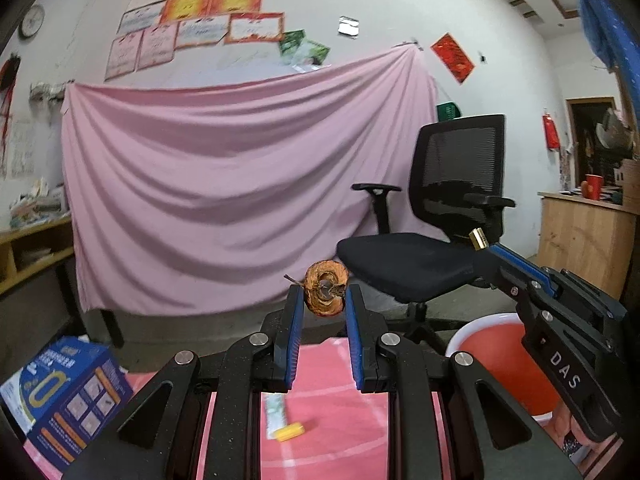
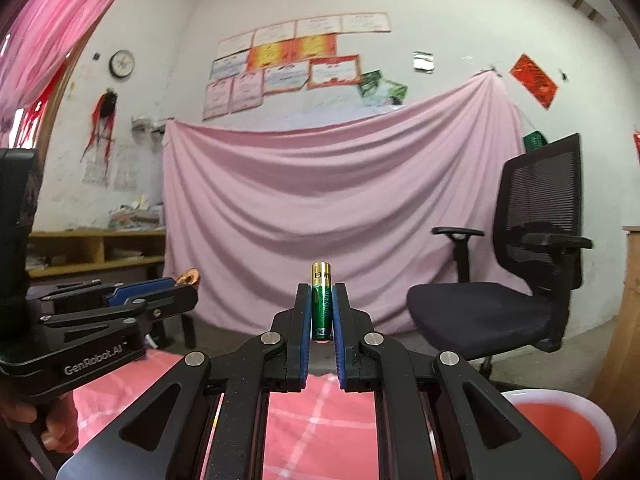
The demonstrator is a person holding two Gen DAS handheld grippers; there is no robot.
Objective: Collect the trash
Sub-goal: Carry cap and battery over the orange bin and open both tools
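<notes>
My left gripper (image 1: 322, 294) is shut on a browned, dried apple core (image 1: 325, 289) with a short stem, held up in the air at its fingertips. In the right wrist view my right gripper (image 2: 321, 294) is shut on a green and gold battery (image 2: 321, 304) that stands upright between the blue pads. Each gripper shows in the other's view: the right gripper (image 1: 484, 242) at the right with the battery's gold end (image 1: 478, 237), the left gripper (image 2: 182, 282) at the left with a bit of the core (image 2: 188, 277).
A red bin with a white rim (image 1: 480, 330) (image 2: 580, 404) stands low at the right. The pink checked tablecloth (image 1: 332, 400) holds a blue box (image 1: 66, 392) and a small yellow-capped tube (image 1: 286, 428). A black office chair (image 1: 432, 248) and a hung pink sheet (image 1: 240, 184) lie ahead.
</notes>
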